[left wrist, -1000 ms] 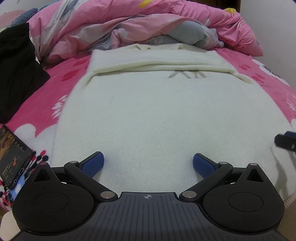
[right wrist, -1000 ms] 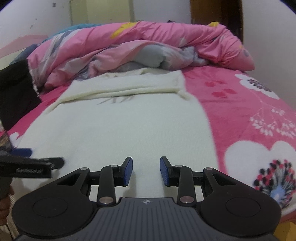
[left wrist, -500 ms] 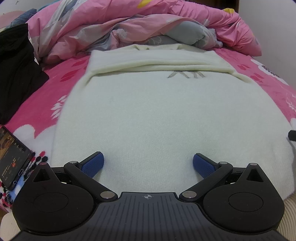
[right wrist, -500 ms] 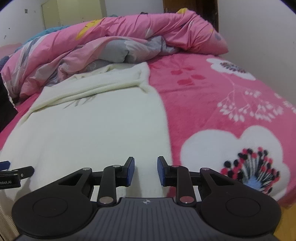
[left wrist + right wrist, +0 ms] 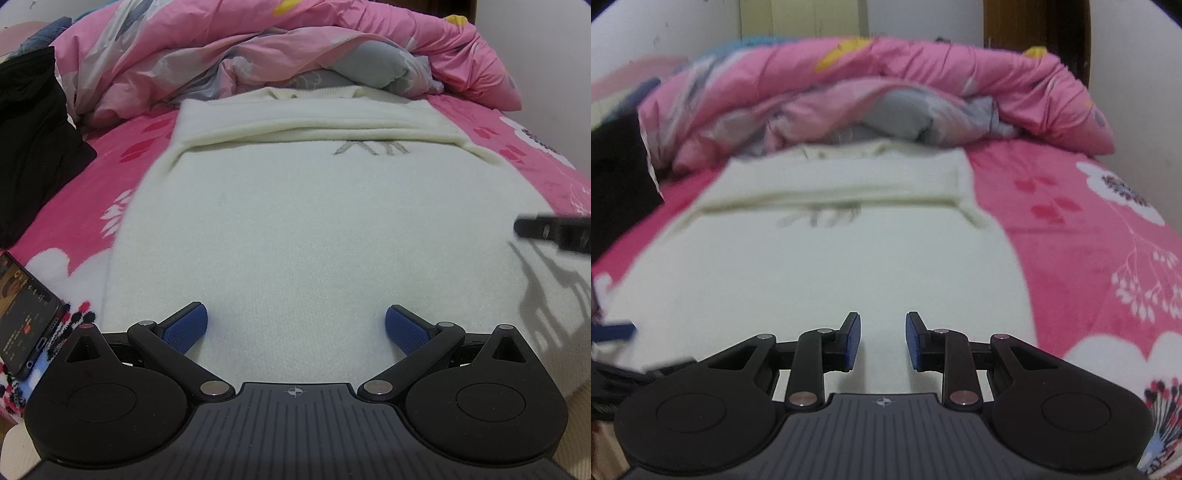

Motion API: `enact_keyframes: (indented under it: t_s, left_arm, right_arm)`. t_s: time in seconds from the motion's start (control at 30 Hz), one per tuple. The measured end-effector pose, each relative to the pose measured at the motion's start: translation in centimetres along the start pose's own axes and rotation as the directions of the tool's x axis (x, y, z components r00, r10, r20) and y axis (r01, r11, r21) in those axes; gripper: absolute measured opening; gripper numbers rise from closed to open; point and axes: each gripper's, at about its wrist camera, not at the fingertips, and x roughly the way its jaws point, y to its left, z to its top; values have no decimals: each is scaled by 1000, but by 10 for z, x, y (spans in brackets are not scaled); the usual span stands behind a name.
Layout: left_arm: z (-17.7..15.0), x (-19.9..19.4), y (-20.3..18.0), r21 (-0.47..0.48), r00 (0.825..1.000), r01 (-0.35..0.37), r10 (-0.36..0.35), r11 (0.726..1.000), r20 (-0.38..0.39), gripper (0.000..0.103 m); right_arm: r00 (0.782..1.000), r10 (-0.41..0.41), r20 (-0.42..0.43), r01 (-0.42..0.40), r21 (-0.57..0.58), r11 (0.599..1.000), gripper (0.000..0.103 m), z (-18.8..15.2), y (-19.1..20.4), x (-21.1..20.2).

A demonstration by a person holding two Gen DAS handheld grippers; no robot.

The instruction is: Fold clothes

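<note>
A cream knit sweater [image 5: 314,221] lies flat on the bed, its sleeves folded across the chest at the far end. My left gripper [image 5: 295,325] hovers over the sweater's near hem, jaws wide open and nothing between them. My right gripper [image 5: 882,339] is over the right part of the same sweater [image 5: 812,266], its blue pads [image 5: 851,339] a narrow gap apart, open on nothing. The right gripper's tip [image 5: 554,230] shows at the right edge of the left wrist view. A blue fingertip [image 5: 613,330] of the left gripper shows at the left edge of the right wrist view.
A rumpled pink quilt [image 5: 258,48] is heaped behind the sweater. A black garment [image 5: 29,140] lies at the far left, and a phone [image 5: 26,317] rests on the sheet by the near left corner. Pink floral sheet [image 5: 1089,240] spreads to the right up to a white wall.
My right gripper swung out to the right and has come back left over the sweater, its jaws slightly narrower than a second ago. The left gripper has kept still.
</note>
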Motion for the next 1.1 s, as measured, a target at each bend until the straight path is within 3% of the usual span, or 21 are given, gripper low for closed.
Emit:
enact_keyframes:
  t_s: [0.37,0.53,0.97,1.1]
  left_arm:
    - [0,0,-1,-3,1000,-4,4,1000,0,103]
    - [0,0,-1,-3,1000,-5,5,1000,1,103]
    - [-1,0,-1,-4,1000,-10,10,1000,1,103]
    - [1,0,-1,-5,1000,-8,8,1000,-6,103]
  right_arm:
    - [1000,16,-17,-16,11,1000,29,-27,-1,-33]
    - [999,16,-30,-16,-18,1000,30,-37,7,-30]
    - [1000,-2,-15,2,-25,1000,30,-36,13,-33]
    - [999,30,19,-29,-58,998,30,-31,23,-45]
